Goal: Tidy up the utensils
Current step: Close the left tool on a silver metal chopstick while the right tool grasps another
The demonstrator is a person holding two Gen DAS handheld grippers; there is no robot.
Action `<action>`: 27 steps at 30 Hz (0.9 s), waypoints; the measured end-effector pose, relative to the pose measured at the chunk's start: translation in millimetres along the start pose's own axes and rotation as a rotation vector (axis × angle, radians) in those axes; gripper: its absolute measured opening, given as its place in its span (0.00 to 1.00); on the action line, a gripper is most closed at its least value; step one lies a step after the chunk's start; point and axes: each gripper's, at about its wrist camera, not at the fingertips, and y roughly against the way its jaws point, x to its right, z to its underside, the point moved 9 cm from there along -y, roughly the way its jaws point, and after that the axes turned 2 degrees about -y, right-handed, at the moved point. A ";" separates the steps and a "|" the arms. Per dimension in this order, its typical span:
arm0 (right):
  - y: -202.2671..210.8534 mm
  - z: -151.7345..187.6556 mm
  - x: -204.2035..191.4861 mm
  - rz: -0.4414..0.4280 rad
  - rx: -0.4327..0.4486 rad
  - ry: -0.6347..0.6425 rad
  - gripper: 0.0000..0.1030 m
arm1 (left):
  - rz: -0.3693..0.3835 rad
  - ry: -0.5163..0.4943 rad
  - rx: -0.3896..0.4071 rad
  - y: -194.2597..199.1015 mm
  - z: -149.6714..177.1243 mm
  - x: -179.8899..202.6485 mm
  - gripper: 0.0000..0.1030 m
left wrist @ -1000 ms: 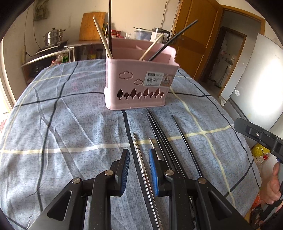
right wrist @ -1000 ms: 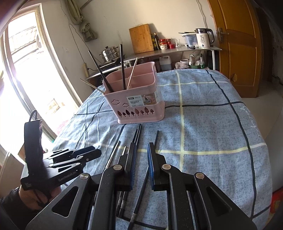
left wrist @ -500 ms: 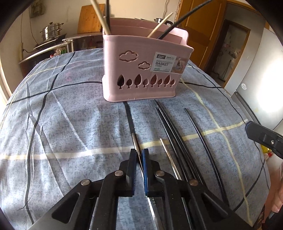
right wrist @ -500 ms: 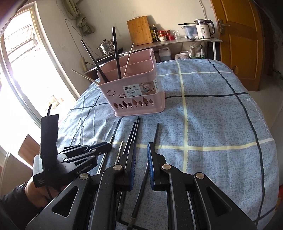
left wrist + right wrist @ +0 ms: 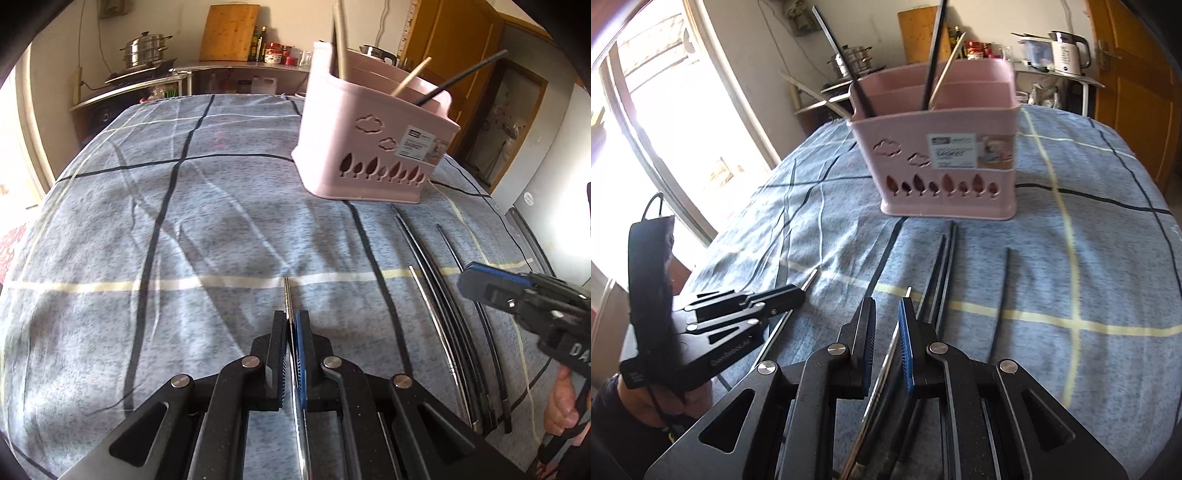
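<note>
My fingers (image 5: 303,332) are black with blue ribbed pads; the chopstick (image 5: 288,295) between them is silver; the basket (image 5: 373,147) is pale pink with cloud and leaf cut-outs and a white label; the tabletop (image 5: 221,221) cloth is mottled blue, checked in black and cream lines.

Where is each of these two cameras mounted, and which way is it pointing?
Left wrist: sits on the left gripper, looking along its fingers, shut on a metal chopstick; the right gripper shows too.
Right wrist: sits on the right gripper, fingers open over another metal chopstick; the left gripper shows.
Both share the pink basket and table.
</note>
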 end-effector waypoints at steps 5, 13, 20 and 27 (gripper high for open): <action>-22.4 0.6 -1.7 0.021 -0.046 0.015 0.13 | 0.017 0.025 0.001 1.1 -0.8 -9.8 0.05; -44.3 1.5 5.4 0.056 -0.099 0.003 0.13 | 0.024 0.018 -0.010 -5.0 -10.1 -10.4 0.05; -53.6 -2.6 4.2 0.073 -0.111 0.014 0.12 | -0.004 -0.063 -0.014 -12.5 -16.3 -1.4 0.10; -52.8 -5.6 1.5 0.065 -0.122 0.013 0.05 | -0.017 -0.079 -0.027 -13.1 -17.3 -0.3 0.04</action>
